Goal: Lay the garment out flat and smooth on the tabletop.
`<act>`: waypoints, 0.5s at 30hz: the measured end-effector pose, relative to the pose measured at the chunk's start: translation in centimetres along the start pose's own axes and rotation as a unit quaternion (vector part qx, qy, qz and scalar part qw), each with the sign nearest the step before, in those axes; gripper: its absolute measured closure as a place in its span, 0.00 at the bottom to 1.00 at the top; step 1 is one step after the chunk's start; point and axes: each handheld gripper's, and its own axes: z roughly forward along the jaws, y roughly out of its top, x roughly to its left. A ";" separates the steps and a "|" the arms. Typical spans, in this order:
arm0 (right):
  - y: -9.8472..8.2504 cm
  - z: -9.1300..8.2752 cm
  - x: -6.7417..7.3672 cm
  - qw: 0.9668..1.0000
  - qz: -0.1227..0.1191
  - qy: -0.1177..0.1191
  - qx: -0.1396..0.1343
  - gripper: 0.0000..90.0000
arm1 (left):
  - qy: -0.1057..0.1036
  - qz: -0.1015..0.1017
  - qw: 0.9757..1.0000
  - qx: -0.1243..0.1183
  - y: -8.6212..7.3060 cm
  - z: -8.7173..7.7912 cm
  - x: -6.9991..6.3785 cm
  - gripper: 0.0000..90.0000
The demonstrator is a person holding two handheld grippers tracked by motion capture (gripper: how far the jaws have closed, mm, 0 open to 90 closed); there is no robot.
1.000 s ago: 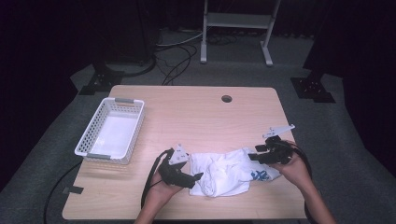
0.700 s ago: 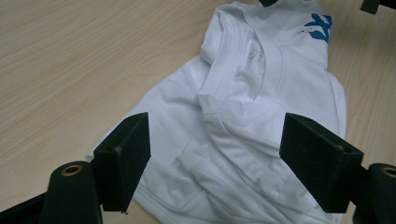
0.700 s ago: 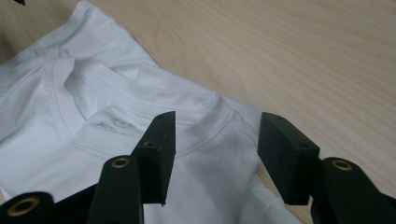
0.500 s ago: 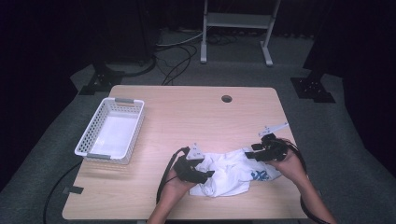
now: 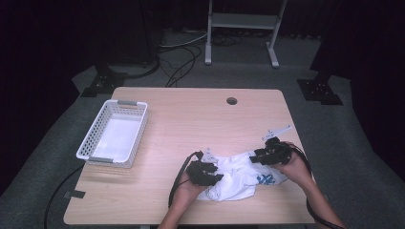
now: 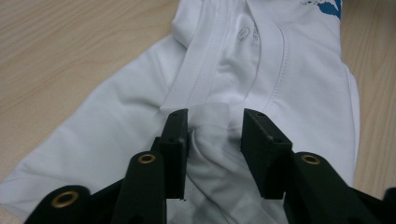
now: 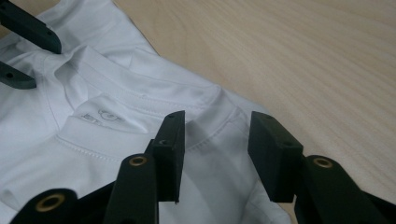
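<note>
Cloth of the white T-shirt [image 5: 239, 179] is soft, light and limp on the near right surface [image 5: 200, 119], so the thick collar seam is best to hold. Left gripper [image 6: 212, 135] has been closing, a fold bunched between half-closed jaws. Right gripper [image 7: 215, 140], also closing, stands over the collar, nothing pinched yet.

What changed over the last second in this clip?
The left claw moved from the shirt's left edge in over the cloth, jaws closing around a bunched fold. The right claw sank slightly, jaws narrowing over the collar. Basket unchanged.
</note>
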 end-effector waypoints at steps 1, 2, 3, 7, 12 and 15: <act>0.0 0.1 0.0 1.000 0.000 0.002 0.001 0.64 | -0.001 0.002 1.000 0.002 0.0 0.0 0.0 0.71; 0.0 0.2 0.0 1.000 0.002 0.006 0.004 0.67 | -0.003 0.004 1.000 0.004 0.0 0.0 -0.1 0.74; -0.1 0.3 0.0 1.000 0.002 0.006 0.005 0.68 | -0.002 0.006 1.000 0.006 0.0 0.0 -0.1 0.76; -0.1 0.6 0.0 1.000 0.003 0.010 0.012 0.79 | -0.003 0.008 1.000 0.009 0.0 0.0 -0.1 0.83; -0.3 0.7 0.2 1.000 0.005 0.006 0.018 0.96 | -0.005 0.008 1.000 0.010 -0.1 -0.1 0.0 0.90; -0.4 0.6 0.4 1.000 0.004 0.003 0.017 0.99 | -0.005 0.009 1.000 0.010 -0.1 -0.2 0.1 0.90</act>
